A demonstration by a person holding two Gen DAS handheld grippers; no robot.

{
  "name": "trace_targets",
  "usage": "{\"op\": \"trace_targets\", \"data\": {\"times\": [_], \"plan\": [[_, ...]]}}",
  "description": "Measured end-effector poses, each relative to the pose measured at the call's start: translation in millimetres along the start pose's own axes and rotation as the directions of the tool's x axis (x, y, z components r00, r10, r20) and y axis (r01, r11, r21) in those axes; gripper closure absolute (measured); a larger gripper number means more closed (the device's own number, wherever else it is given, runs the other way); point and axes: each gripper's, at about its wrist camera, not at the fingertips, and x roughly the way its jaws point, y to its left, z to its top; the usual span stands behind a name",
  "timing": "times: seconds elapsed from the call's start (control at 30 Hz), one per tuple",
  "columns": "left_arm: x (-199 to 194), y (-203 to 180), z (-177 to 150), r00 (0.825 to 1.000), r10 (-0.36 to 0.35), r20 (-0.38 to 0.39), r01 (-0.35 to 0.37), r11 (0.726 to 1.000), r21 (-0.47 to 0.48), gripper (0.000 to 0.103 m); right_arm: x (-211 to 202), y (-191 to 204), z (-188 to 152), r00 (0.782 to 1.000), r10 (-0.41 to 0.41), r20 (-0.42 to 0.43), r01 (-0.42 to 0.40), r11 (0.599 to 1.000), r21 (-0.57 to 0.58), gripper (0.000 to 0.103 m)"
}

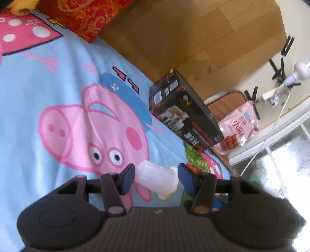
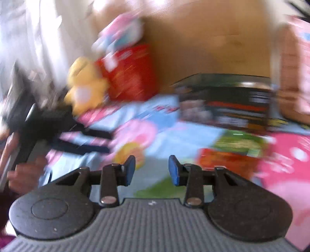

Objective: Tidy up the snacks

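In the left wrist view my left gripper (image 1: pixel 156 175) is shut on a clear plastic cup snack (image 1: pixel 158 177), held between the blue pads above a Peppa Pig blanket (image 1: pixel 58 100). A black snack box (image 1: pixel 184 114) stands ahead, with a pink snack bag (image 1: pixel 237 128) behind it and a green packet (image 1: pixel 195 160) at its foot. The right wrist view is blurred: my right gripper (image 2: pixel 152 168) is open and empty above the blanket. The black box (image 2: pixel 226 100), a green and orange packet (image 2: pixel 232 153) and the cup as a yellow blob (image 2: pixel 129 153) show ahead.
A red patterned cushion (image 1: pixel 85 17) and a wooden headboard (image 1: pixel 174 38) lie beyond the blanket. A white ledge (image 1: pixel 271 135) holds the pink bag. A yellow plush toy (image 2: pixel 85 87) and the person's left hand (image 2: pixel 25 174) sit at the left.
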Motion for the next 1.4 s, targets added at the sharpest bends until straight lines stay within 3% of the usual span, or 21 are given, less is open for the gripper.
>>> {"op": "trace_targets", "data": {"times": [0.17, 0.23, 0.4, 0.57, 0.73, 0.8, 0.87, 0.97, 1.07, 1.2, 1.37, 1.4], "plan": [[15, -6, 2, 1.000, 0.018, -0.022, -0.018, 1.000, 0.006, 0.061, 57, 12, 12, 0.989, 0.053, -0.138, -0.058, 0.998, -0.036, 0.061], [20, -14, 8, 0.999, 0.028, -0.031, -0.027, 0.999, 0.027, 0.062, 65, 11, 16, 0.992, 0.018, -0.122, -0.027, 0.997, -0.069, 0.067], [42, -56, 33, 0.999, -0.034, -0.039, 0.039, 0.990, 0.134, 0.061, 45, -9, 28, 0.999, -0.034, 0.007, 0.034, 0.999, -0.030, 0.072], [69, -108, 73, 0.998, -0.063, 0.016, 0.057, 0.968, 0.246, 0.062, 24, -33, 61, 0.977, -0.135, 0.162, 0.144, 0.988, -0.047, 0.072], [101, -125, 103, 0.997, -0.051, 0.053, 0.037, 0.971, 0.237, 0.056, 42, -76, 91, 0.946, -0.208, 0.249, 0.208, 0.978, 0.027, 0.071], [103, -121, 104, 0.998, -0.045, 0.045, 0.035, 0.977, 0.211, 0.055, 46, -95, 93, 0.937, -0.247, 0.247, 0.231, 0.968, 0.094, 0.062], [93, -114, 96, 0.996, -0.090, 0.027, 0.083, 0.977, 0.198, 0.055, 36, -107, 86, 0.937, -0.246, 0.250, 0.210, 0.964, 0.161, 0.063], [76, -102, 76, 0.994, -0.105, 0.009, 0.102, 0.976, 0.191, 0.055, 11, -116, 61, 0.931, -0.241, 0.274, 0.194, 0.963, 0.186, 0.063], [78, -89, 56, 0.993, -0.105, -0.057, 0.112, 0.982, 0.150, 0.055, -6, -131, 32, 0.939, -0.271, 0.212, 0.212, 0.941, 0.262, 0.062], [101, -76, 39, 0.989, -0.069, -0.130, 0.079, 0.994, 0.075, 0.055, -8, -155, 2, 0.954, -0.286, 0.094, 0.220, 0.875, 0.430, 0.062], [134, -72, 31, 0.980, -0.062, -0.188, 0.067, 0.998, 0.018, 0.055, 2, -167, -6, 0.983, -0.174, 0.060, 0.113, 0.825, 0.554, 0.065], [138, -71, 30, 0.979, -0.082, -0.184, 0.084, 0.996, 0.004, 0.055, 7, -170, -7, 0.986, -0.154, 0.057, 0.094, 0.812, 0.577, 0.076]]}}
